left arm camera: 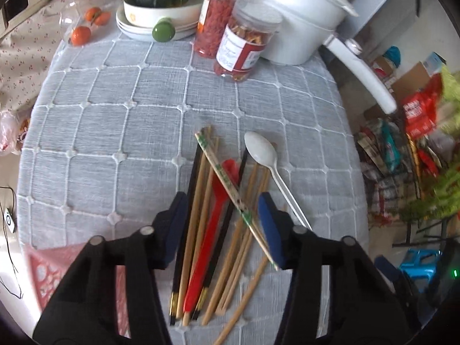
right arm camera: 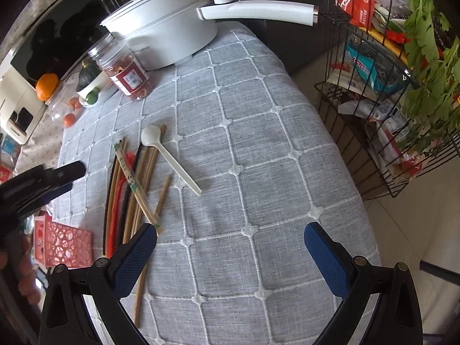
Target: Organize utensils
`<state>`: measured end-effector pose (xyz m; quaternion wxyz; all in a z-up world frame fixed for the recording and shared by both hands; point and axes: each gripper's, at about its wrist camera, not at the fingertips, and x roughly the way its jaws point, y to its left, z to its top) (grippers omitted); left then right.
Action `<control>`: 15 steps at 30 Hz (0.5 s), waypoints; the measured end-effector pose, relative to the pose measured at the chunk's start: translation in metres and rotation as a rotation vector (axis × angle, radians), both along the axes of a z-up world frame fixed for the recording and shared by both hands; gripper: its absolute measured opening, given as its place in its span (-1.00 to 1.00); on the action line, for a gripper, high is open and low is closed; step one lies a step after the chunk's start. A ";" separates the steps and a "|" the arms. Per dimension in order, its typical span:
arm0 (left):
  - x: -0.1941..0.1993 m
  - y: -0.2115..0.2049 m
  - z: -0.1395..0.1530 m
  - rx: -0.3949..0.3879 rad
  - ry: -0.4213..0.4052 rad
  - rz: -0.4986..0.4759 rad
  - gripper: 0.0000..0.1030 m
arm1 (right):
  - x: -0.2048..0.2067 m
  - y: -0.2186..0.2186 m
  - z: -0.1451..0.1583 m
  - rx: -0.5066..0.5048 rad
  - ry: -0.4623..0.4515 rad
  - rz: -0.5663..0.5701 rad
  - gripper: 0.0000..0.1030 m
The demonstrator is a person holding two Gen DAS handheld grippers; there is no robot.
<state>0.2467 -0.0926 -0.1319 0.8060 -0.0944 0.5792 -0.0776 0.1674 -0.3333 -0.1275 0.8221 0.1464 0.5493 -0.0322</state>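
Note:
A pile of utensils lies on the grey checked cloth: wooden chopsticks [left arm camera: 201, 201], black chopsticks [left arm camera: 193, 172], a paper-sleeved pair [left arm camera: 221, 172] [right arm camera: 129, 176] and a red spoon [left arm camera: 212, 230]. A white plastic spoon [left arm camera: 263, 151] [right arm camera: 161, 146] rests at the pile's right edge. My left gripper [left arm camera: 222, 225] [right arm camera: 75, 177] points down over the pile, its blue pads standing either side of the bundle without visibly pressing it. My right gripper [right arm camera: 230, 247] is wide open over bare cloth to the right of the pile, and its left finger overlaps some wooden chopstick ends.
A pink perforated basket [left arm camera: 43, 270] [right arm camera: 66, 244] sits at the near left. Behind stand a white long-handled pot [left arm camera: 302, 14] [right arm camera: 172, 34], two jars [left arm camera: 244, 46] and a bowl with a squash [left arm camera: 161, 3]. A wire rack [right arm camera: 373, 115] of packets stands past the table's right edge.

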 end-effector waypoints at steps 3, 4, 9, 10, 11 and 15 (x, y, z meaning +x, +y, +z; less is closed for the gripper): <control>0.017 -0.003 -0.019 0.009 0.024 0.036 -0.21 | 0.001 -0.002 0.000 -0.016 0.001 -0.004 1.00; 0.022 -0.004 -0.024 0.017 0.028 0.050 -0.21 | 0.002 -0.002 0.000 -0.022 0.001 -0.003 1.00; 0.041 -0.008 -0.039 0.033 0.035 0.083 -0.32 | 0.003 0.000 0.002 -0.035 -0.002 0.021 1.00; 0.042 -0.008 -0.042 0.031 0.034 0.085 -0.34 | 0.003 0.001 0.003 -0.043 -0.003 0.024 1.00; 0.044 -0.009 -0.044 0.036 0.036 0.084 -0.37 | 0.003 0.001 0.003 -0.049 -0.002 0.028 1.00; 0.052 -0.010 -0.047 0.094 0.029 0.083 -0.57 | 0.004 0.002 0.000 -0.061 0.006 0.041 1.00</control>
